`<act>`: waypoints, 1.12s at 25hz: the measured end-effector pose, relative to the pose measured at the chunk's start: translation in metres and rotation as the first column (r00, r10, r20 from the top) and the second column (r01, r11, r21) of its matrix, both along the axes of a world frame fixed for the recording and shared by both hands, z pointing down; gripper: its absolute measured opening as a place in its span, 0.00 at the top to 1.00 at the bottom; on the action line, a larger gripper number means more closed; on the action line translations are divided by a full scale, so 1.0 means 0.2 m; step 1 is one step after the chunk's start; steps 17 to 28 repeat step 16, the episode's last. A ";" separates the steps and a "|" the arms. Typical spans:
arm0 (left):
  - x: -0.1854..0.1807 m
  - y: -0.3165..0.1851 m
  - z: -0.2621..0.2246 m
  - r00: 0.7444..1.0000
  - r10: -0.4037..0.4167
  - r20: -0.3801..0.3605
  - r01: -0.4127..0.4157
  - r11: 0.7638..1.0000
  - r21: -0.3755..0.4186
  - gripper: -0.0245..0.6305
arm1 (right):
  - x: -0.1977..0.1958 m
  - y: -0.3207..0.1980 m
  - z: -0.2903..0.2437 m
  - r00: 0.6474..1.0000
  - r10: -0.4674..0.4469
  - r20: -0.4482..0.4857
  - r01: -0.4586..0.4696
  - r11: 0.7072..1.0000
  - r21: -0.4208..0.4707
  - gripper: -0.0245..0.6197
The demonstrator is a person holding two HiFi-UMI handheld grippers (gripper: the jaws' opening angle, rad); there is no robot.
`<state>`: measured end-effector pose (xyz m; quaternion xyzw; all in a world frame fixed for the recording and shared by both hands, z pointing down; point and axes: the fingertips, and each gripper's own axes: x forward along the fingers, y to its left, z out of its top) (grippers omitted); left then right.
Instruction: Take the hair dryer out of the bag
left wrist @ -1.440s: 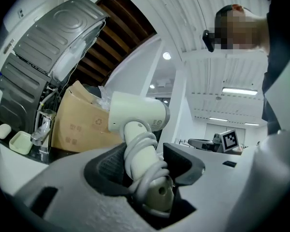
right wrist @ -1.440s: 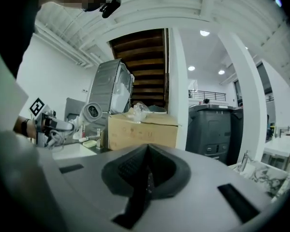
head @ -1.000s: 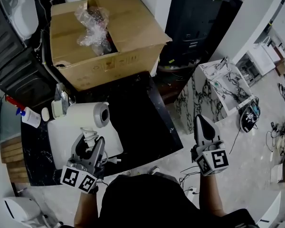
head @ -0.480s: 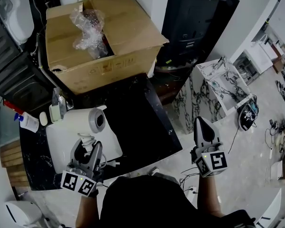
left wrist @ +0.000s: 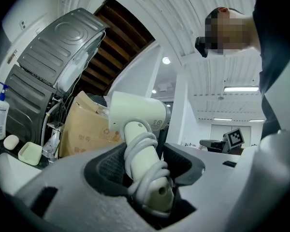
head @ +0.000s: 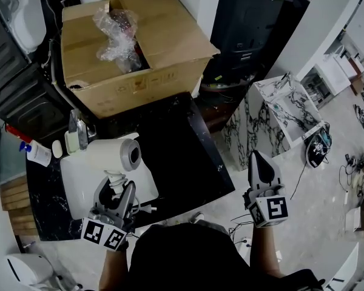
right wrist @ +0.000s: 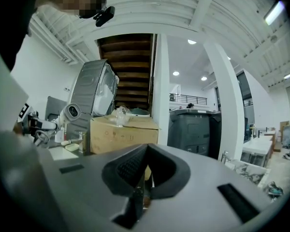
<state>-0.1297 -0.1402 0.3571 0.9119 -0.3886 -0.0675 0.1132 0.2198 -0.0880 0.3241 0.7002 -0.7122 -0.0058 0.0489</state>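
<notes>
Dryer (head: pixel 122 152) held by its handle in left gripper (head: pixel 117 188), over the sink (head: pixel 79 177)
Left jaws are clamped on the cord-wrapped handle, the dryer's body lying beyond the jaw tips. Right gripper (head: pixel 255 157) is seen closed on nothing, well apart, off the edge of the black counter (head: pixel 182 144). Crumpled clear plastic (head: pixel 115 32) is noted in the open box (head: pixel 164 41) behind

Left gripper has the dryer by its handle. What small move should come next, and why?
Probably lower the hair dryer onto the white surface under it, then open the left gripper. The dryer is bare, with no bag on it, and the jaws are clamped on its cord-wrapped handle. The right gripper is shut, empty and off to the side.
</notes>
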 end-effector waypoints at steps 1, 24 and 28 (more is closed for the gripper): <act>0.00 0.00 0.00 1.000 0.000 0.000 0.000 1.000 0.000 0.59 | 0.00 0.00 0.00 1.000 -0.002 -0.002 0.002 1.000 0.001 0.94; 0.00 0.04 0.00 1.000 0.004 -0.013 -0.004 1.000 0.005 0.59 | -0.06 0.02 -0.03 0.999 -0.021 -0.035 0.021 1.000 0.009 0.94; 0.00 0.04 0.00 1.000 0.004 -0.013 -0.004 1.000 0.005 0.59 | -0.06 0.02 -0.03 0.999 -0.021 -0.035 0.021 1.000 0.009 0.94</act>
